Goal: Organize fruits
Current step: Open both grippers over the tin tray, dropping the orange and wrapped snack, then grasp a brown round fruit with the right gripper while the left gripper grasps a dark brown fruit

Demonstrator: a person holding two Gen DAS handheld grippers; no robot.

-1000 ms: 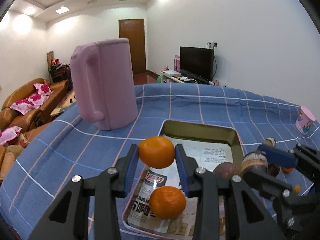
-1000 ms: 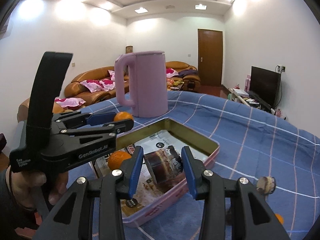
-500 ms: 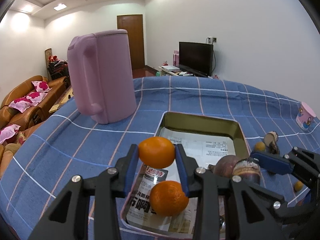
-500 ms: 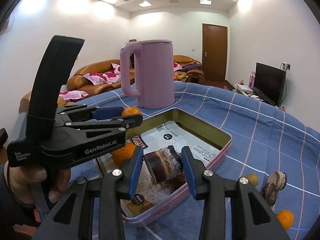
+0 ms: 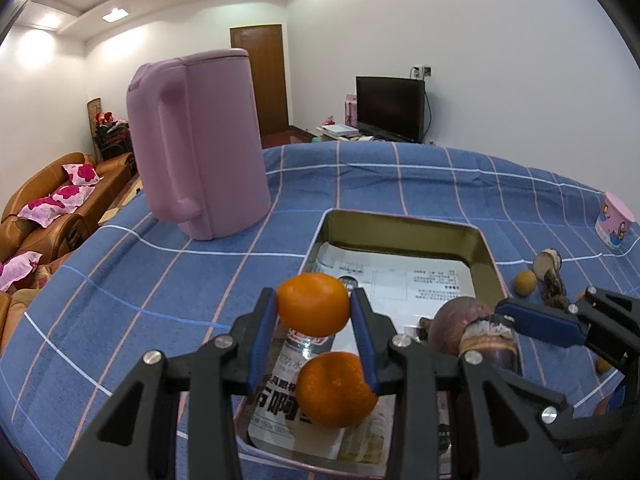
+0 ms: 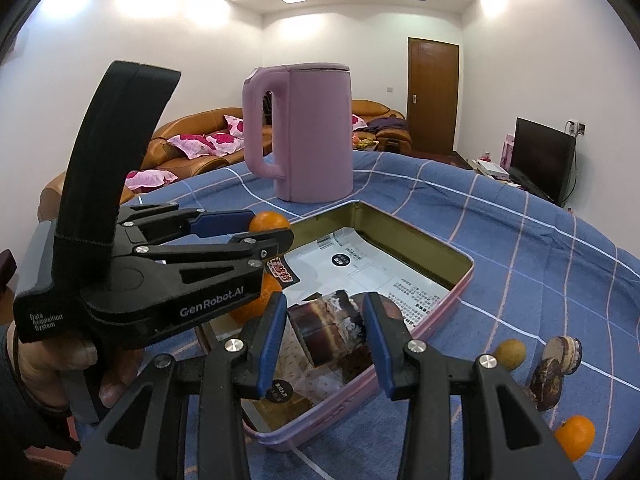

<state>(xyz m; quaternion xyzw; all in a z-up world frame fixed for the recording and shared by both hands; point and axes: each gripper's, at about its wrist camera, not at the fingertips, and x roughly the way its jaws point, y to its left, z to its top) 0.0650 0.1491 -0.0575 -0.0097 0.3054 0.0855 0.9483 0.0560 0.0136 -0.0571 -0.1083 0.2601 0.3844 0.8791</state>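
Observation:
My left gripper is shut on an orange mandarin, held just above the near left part of the paper-lined tin tray. A second mandarin lies in the tray below it. My right gripper is shut on a dark brown sugarcane chunk over the tray's near end. In the left wrist view that chunk hangs beside a round purple fruit that is in the tray. The left gripper with its mandarin shows at the left of the right wrist view.
A tall pink kettle stands on the blue checked cloth beyond the tray's left corner. Right of the tray lie a small yellowish fruit, cane pieces and a mandarin. A pink paper cup sits far right.
Both grips are unchanged and both grippers stay over the tray. The right wrist view has swung a little, bringing the loose fruit on the cloth into sight.

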